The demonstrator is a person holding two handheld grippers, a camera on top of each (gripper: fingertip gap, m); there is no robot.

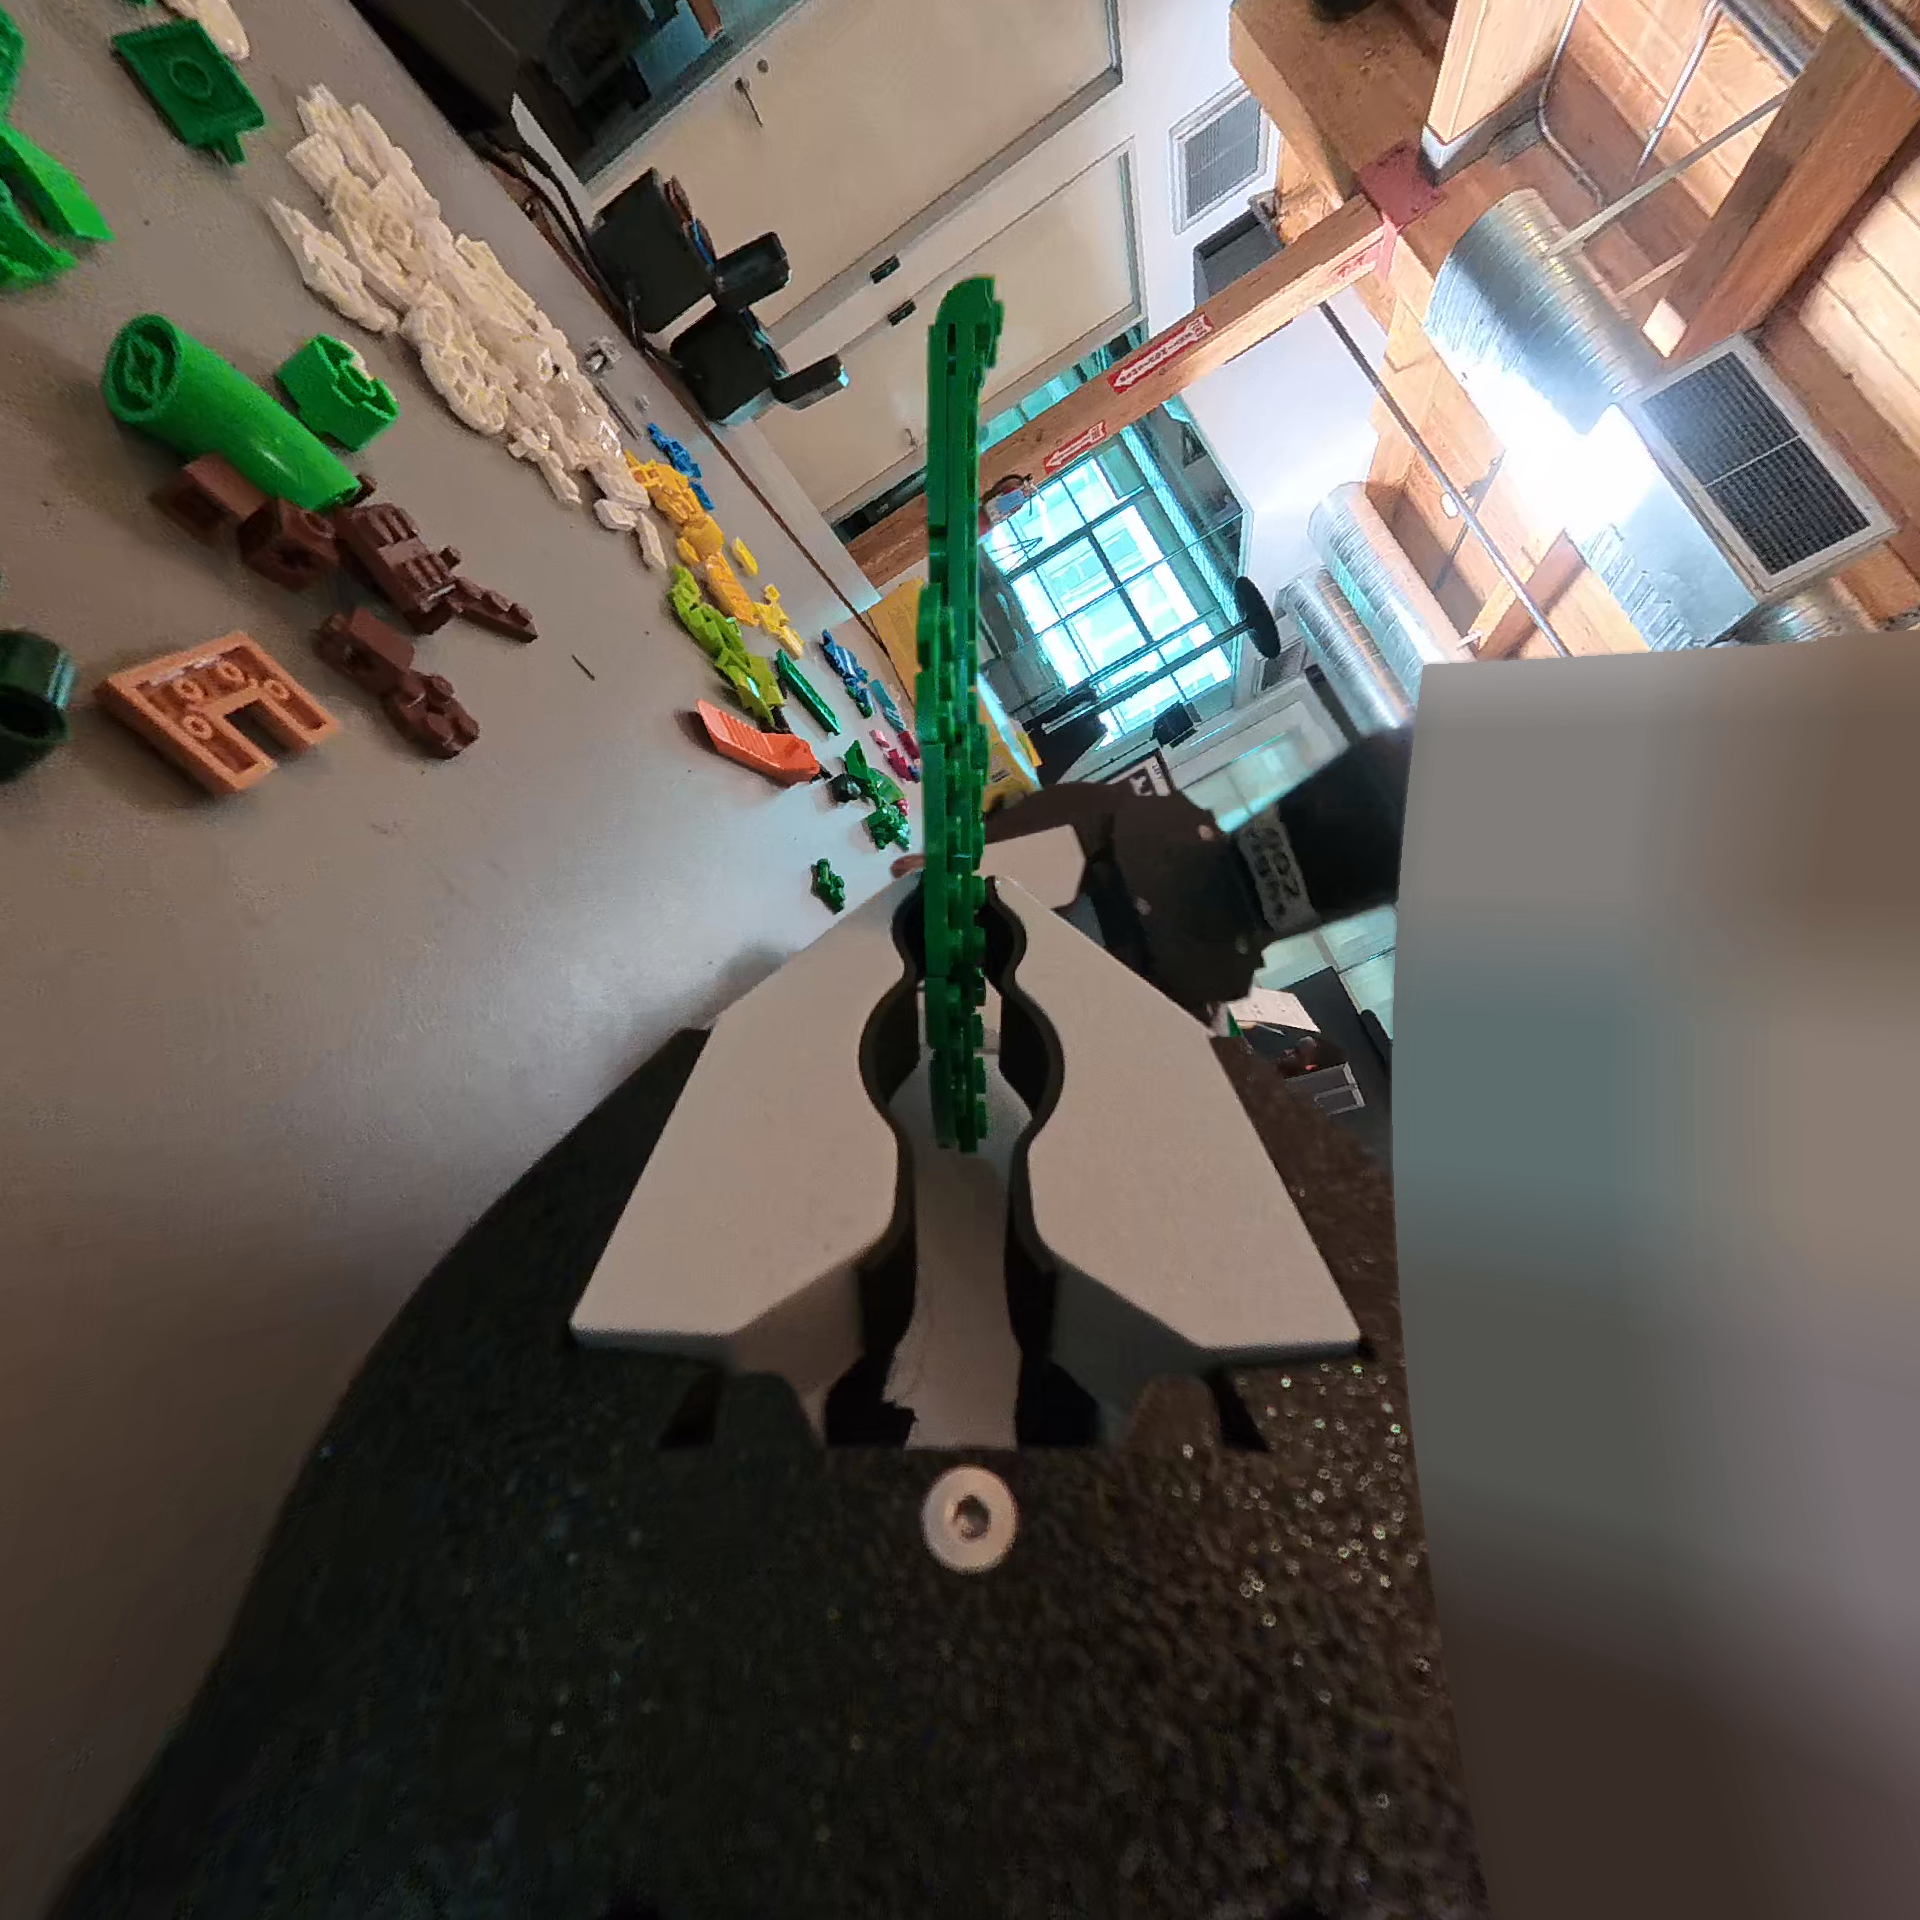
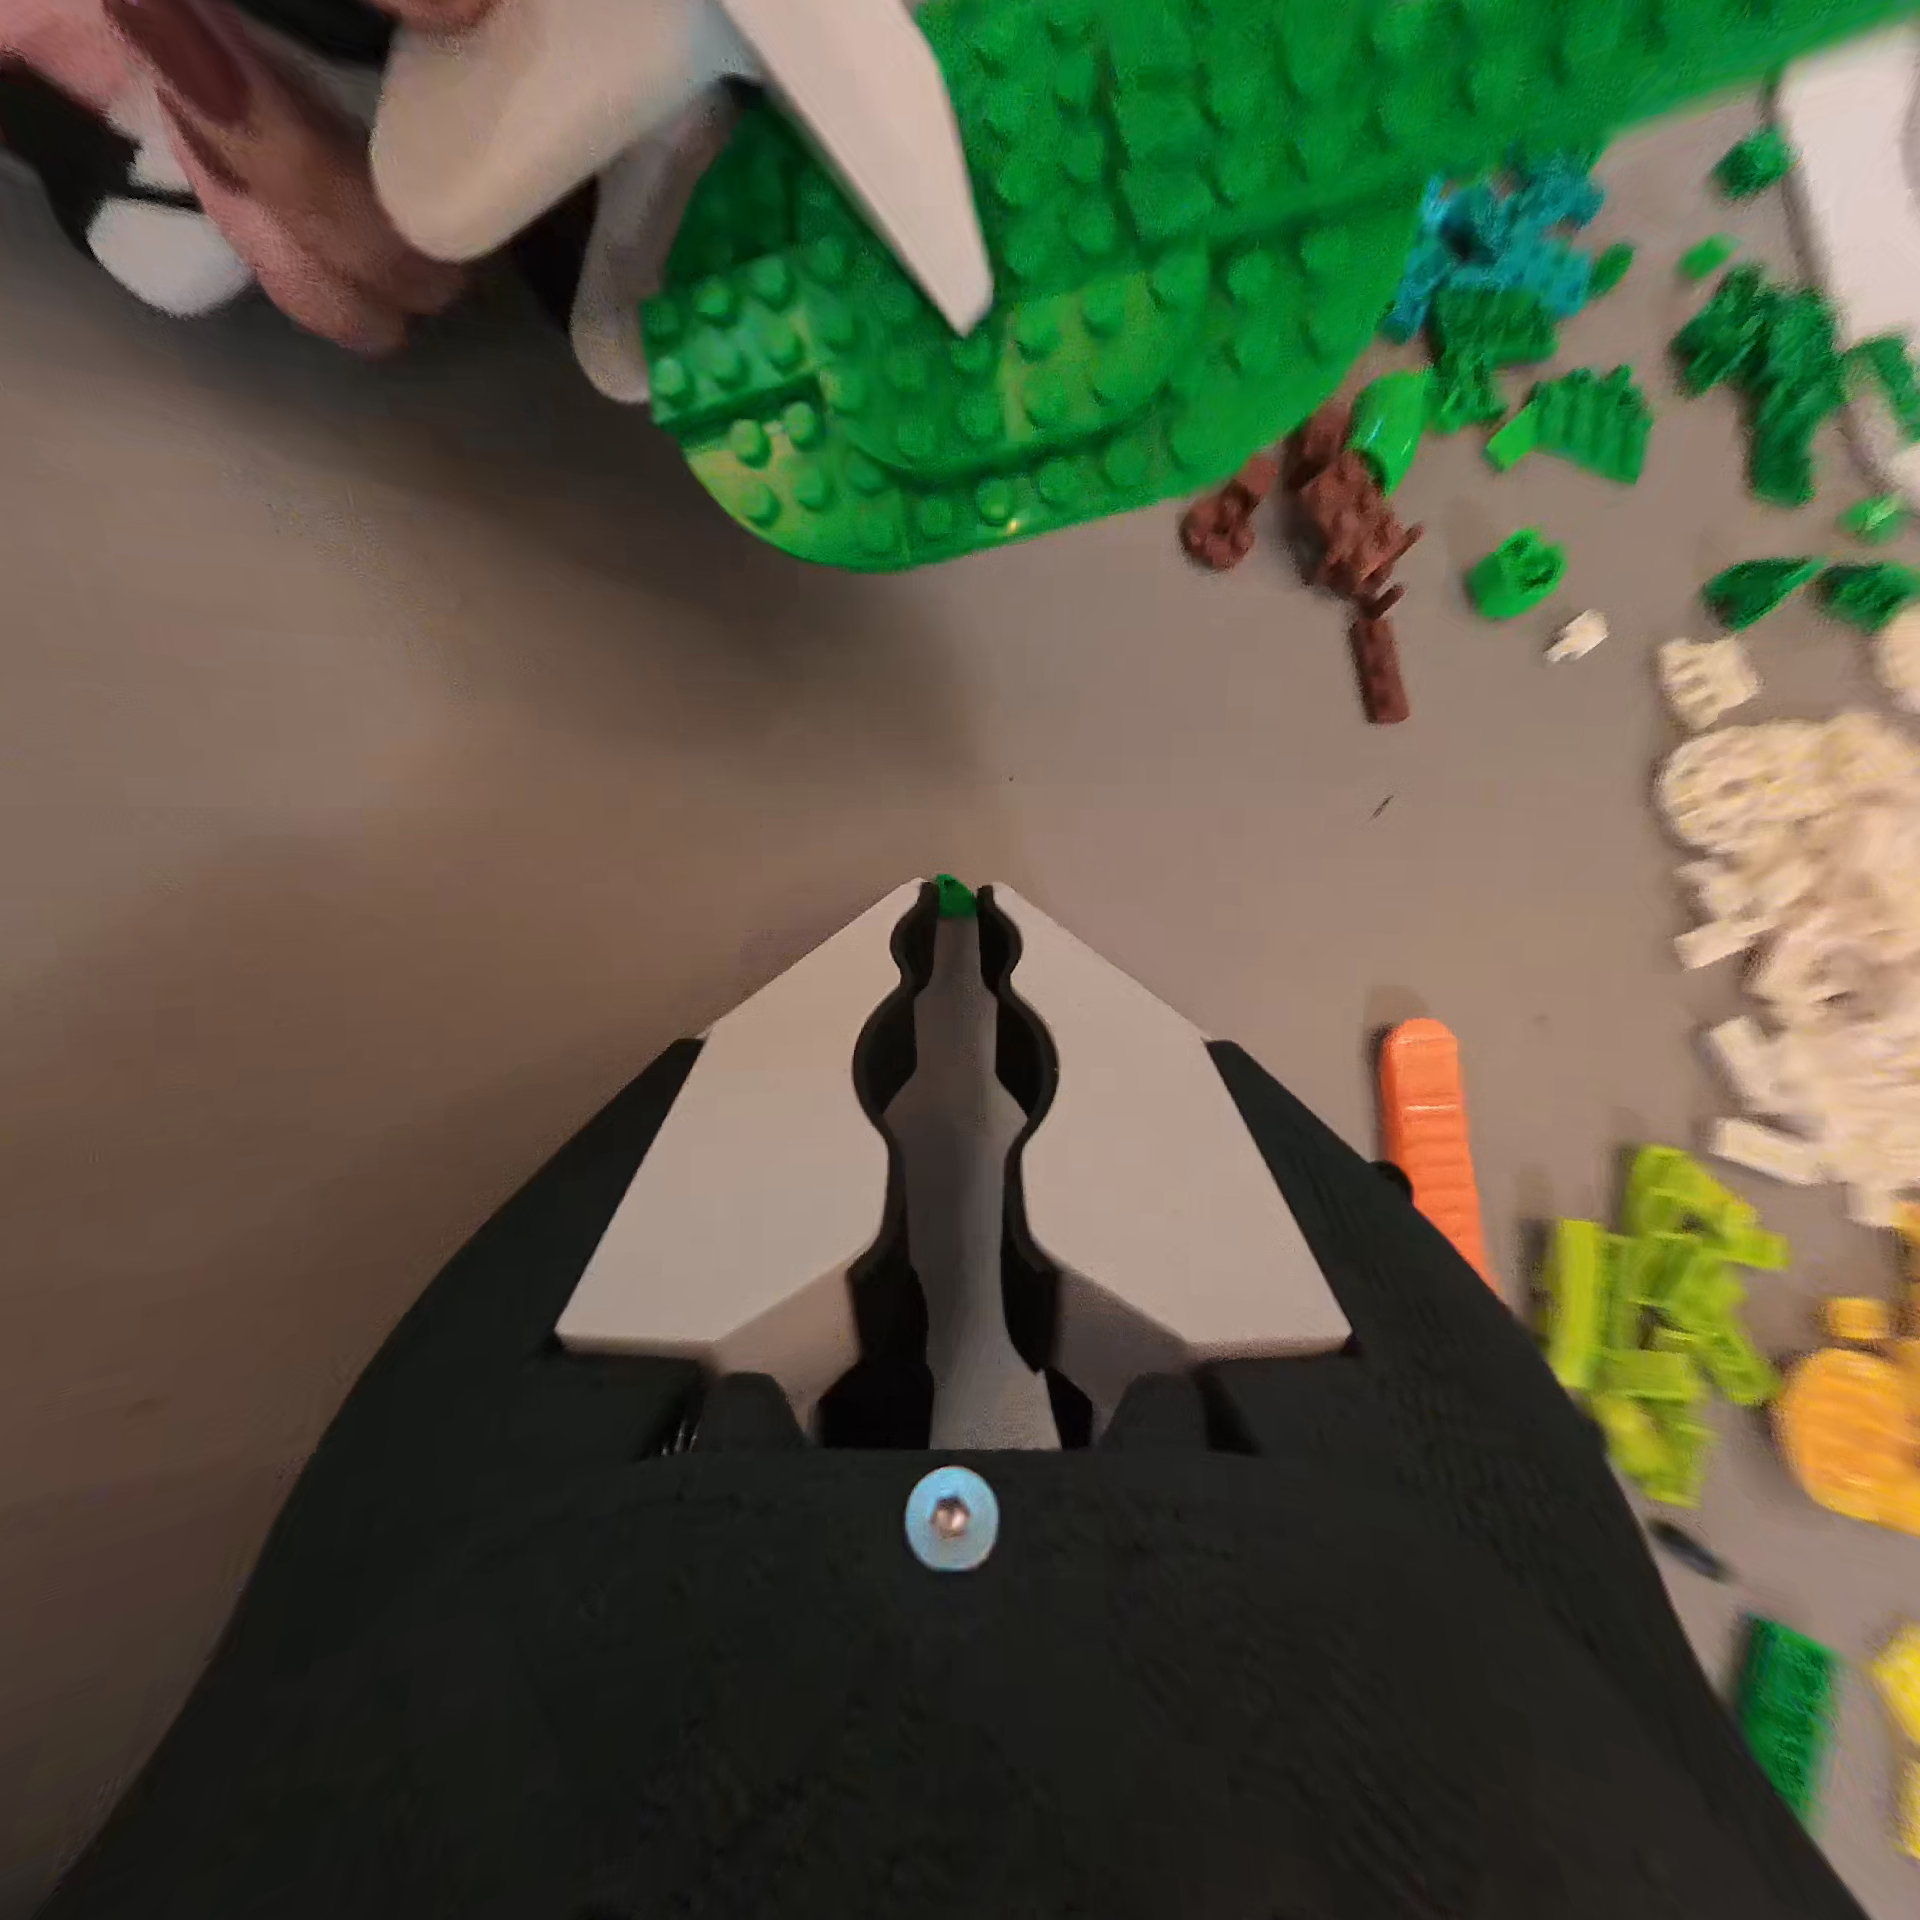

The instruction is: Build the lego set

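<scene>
My left tongs (image 1: 948,914) squeeze the big green plate (image 1: 951,665) by its edge, lifting it off the desk (image 1: 364,987). Near the plate, my right tongs (image 2: 951,902) pinch a tiny green piece (image 2: 953,896).

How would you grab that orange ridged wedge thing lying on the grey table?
Probably across the two long sides of the orange ridged plastic wedge, coming straight down from above. It lies flat on the grey table, long and narrow, so a tool's two fingers could span its width. Its left side is open; white brick pieces crowd the right.
</scene>
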